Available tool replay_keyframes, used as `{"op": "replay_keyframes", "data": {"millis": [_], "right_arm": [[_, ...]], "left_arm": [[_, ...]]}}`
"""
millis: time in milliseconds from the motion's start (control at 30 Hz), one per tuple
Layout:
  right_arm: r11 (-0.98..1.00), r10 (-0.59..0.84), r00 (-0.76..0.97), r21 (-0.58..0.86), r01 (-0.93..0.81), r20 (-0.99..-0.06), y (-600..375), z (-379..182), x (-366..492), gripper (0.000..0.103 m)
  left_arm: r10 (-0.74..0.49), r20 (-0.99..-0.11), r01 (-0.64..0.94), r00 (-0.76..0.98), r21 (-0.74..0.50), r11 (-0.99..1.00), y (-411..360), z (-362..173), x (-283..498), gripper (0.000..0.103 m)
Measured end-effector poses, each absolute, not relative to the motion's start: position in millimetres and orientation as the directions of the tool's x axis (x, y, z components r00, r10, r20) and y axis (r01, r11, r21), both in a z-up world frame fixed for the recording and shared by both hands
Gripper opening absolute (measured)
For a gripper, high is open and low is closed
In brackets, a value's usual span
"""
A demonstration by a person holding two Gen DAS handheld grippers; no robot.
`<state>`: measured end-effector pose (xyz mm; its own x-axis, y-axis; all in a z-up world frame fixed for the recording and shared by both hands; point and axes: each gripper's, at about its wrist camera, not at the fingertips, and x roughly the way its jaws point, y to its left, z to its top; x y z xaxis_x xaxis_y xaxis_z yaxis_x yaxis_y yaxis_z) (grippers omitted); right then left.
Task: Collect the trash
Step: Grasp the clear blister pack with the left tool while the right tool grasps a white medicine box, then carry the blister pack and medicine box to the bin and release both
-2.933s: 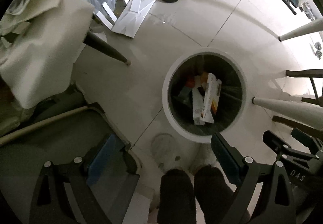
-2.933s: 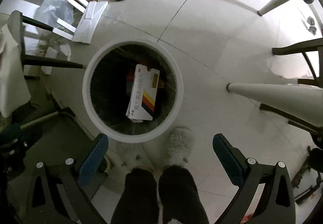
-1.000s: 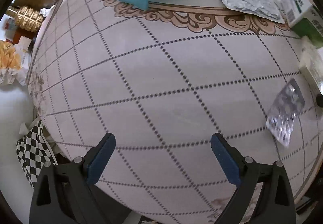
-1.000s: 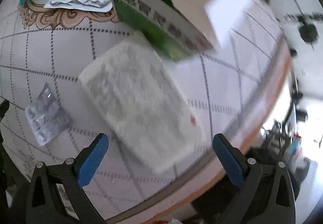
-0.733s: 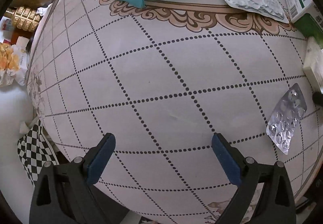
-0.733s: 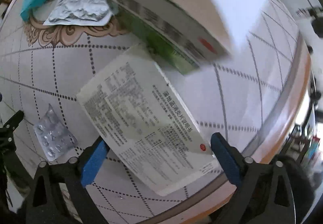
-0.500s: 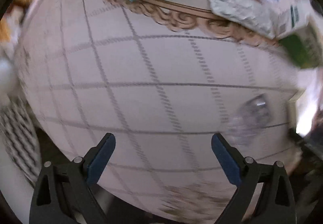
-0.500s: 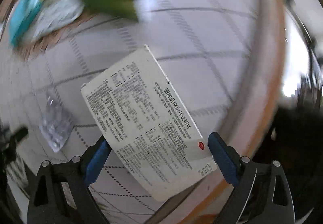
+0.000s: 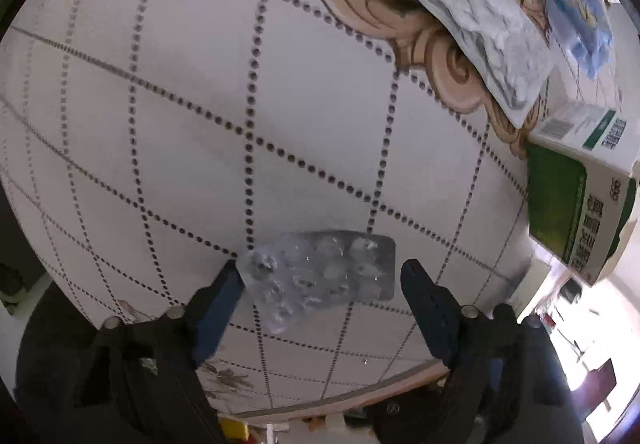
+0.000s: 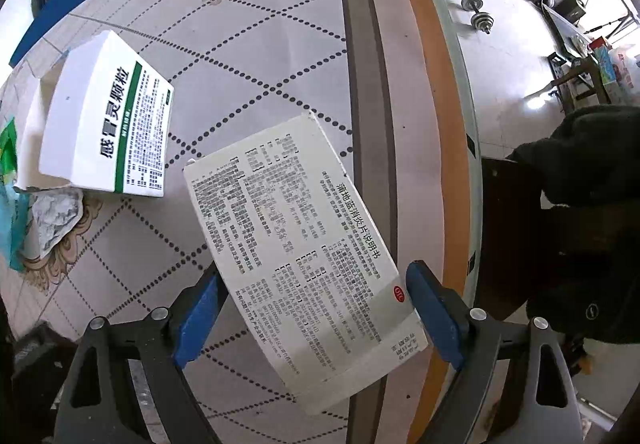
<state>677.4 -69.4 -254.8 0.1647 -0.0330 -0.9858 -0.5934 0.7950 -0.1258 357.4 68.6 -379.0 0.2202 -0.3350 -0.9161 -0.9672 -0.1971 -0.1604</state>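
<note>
An empty clear pill blister pack (image 9: 320, 270) lies on the patterned tablecloth (image 9: 200, 103). My left gripper (image 9: 320, 284) is open, its blue fingers on either side of the blister. A folded white medicine leaflet (image 10: 300, 244) lies near the table edge. My right gripper (image 10: 312, 296) is open with the leaflet between its fingers, which stand close to its long edges. A white and green medicine box (image 10: 108, 123) lies to the left; it also shows in the left wrist view (image 9: 580, 199).
A crumpled silver foil sheet (image 9: 472, 15) and a blue wrapper (image 9: 576, 3) lie further back on the table. The table's brown and orange edge (image 10: 424, 123) runs past the leaflet. Beyond it are the floor with dumbbells (image 10: 476, 11) and a dark sleeve (image 10: 580, 183).
Both grippers have come from over the trash bin to the table. The left one has closed in around the blister pack; the right one has settled around the leaflet.
</note>
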Motion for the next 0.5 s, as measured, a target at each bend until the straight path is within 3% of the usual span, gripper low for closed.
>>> {"op": "replay_keyframes", "data": {"millis": [133,267,367,500], "right_arm": [[0.782,-0.049,0.121,-0.113,-0.613,-0.991,-84.0,-254.6,678.1,0.09],[0.762,-0.093,-0.096,-0.009,-0.647,-0.991,-88.2,-274.6,677.3,0.091],[0.714,-0.091,-0.075,-0.013,-0.7,-0.993,-82.5,-271.9,679.0,0.091],[0.653,-0.104,-0.022,-0.052,-0.755,-0.994,-71.0,-275.4,669.3,0.091]], "left_arm": [[-0.317,-0.93,-0.983,0.184,-0.166,-0.082,59.3,-373.6,372.8,0.071],[-0.24,-0.968,-0.961,0.072,-0.132,0.241,60.8,-361.6,388.7,0.07],[-0.139,-0.99,-0.903,-0.026,-0.036,0.428,63.3,-357.1,391.2,0.07],[-0.13,-0.991,-0.876,-0.035,-0.032,0.481,73.0,-358.2,390.0,0.07]]}}
